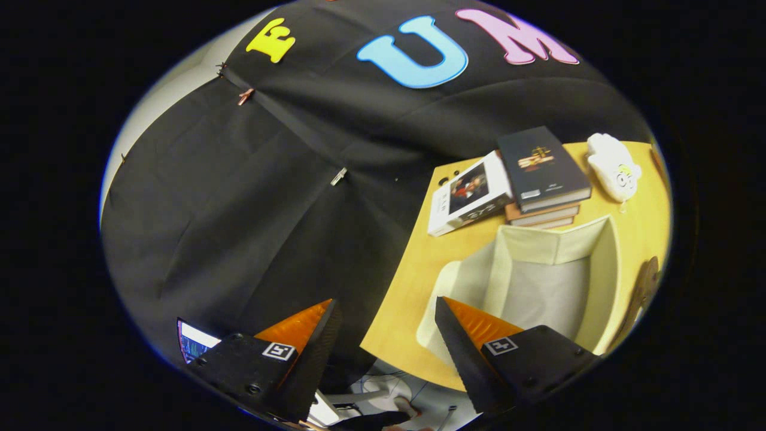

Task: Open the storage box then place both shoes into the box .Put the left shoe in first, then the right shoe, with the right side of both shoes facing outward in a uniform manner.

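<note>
One wooden table (413, 287) held an open, cream storage box (538, 269) just beyond the right finger, its inside bare. Behind the box lay a stack of books (541, 179), a white book (467, 197) beside it and a small white toy (613, 164). Nearest, the gripper (386, 320) stood wide open, gripping nothing.

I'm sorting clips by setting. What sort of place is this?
Probably a staged recording booth: a wooden table before a black cloth wall, with stacked books and an open fabric storage box. The gripper hangs open, empty.
</note>
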The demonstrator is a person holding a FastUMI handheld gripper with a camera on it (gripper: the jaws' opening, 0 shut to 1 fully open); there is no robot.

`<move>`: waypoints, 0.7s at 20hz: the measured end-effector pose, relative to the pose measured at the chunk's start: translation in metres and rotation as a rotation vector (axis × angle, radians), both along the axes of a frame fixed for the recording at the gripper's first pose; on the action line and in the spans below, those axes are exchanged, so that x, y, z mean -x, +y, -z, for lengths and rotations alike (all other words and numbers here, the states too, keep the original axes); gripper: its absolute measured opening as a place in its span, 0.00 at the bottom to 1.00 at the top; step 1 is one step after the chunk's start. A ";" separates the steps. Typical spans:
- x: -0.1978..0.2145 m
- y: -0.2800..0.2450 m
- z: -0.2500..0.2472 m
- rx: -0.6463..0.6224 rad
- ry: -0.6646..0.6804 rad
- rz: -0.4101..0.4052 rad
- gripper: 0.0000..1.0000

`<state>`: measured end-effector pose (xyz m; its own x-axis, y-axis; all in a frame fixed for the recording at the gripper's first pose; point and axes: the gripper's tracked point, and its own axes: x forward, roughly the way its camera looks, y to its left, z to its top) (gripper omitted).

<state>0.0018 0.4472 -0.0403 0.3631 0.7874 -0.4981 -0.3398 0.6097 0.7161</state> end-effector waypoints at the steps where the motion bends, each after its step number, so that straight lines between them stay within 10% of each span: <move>1: -0.007 -0.022 0.003 0.023 -0.035 0.025 0.98; 14: -0.019 -0.272 0.079 0.486 -0.296 0.168 0.98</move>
